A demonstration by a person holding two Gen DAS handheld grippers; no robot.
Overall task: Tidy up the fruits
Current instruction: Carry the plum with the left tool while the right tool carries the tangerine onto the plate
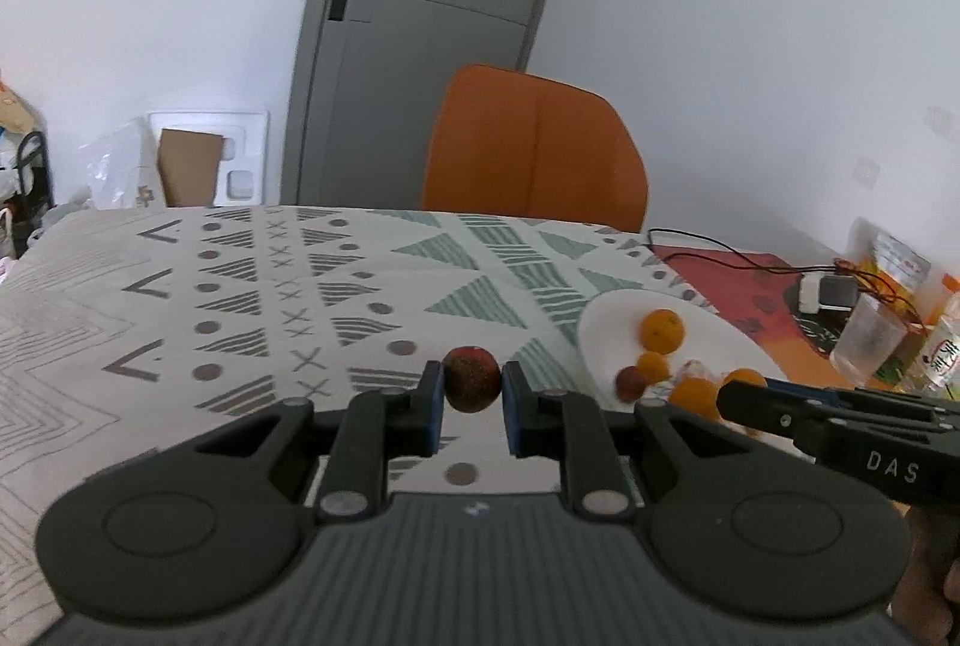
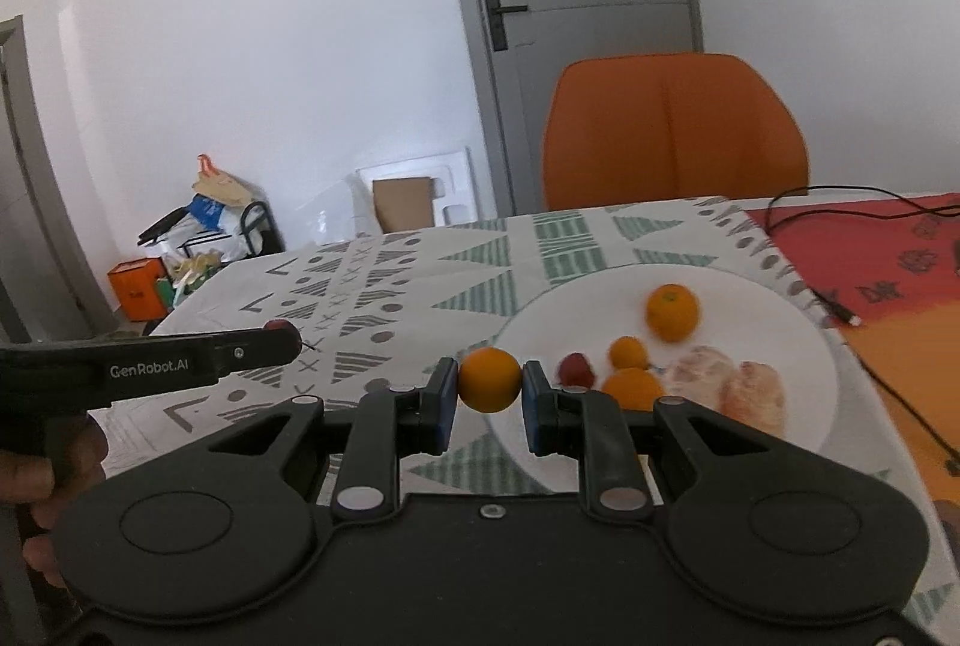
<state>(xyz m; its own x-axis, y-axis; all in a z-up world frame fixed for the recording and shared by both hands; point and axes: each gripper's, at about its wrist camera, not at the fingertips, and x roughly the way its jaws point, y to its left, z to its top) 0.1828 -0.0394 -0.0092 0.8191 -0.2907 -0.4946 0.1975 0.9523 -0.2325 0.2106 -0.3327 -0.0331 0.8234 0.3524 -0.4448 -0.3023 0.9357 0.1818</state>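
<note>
Now both grippers carry fruit, the left gripper point(image 1: 472, 386) pinching a red fruit point(image 1: 471, 377), the right gripper point(image 2: 490, 382) an orange point(image 2: 489, 379) — next, probably sorting them apart beside the plate point(image 2: 798, 346).

Your left gripper point(image 1: 472, 409) is matte black, with blue pads point(image 1: 433, 415) on its two fingers, round silver pivot pins on the linkage arms and a ribbed grey housing behind them. Your right gripper point(image 2: 490, 409) has the same black shell, blue pads point(image 2: 444, 406), silver pins and a small centre screw. White lettering runs along each side: "GenRobot.AI" on one, "DAS" on the other.
</note>
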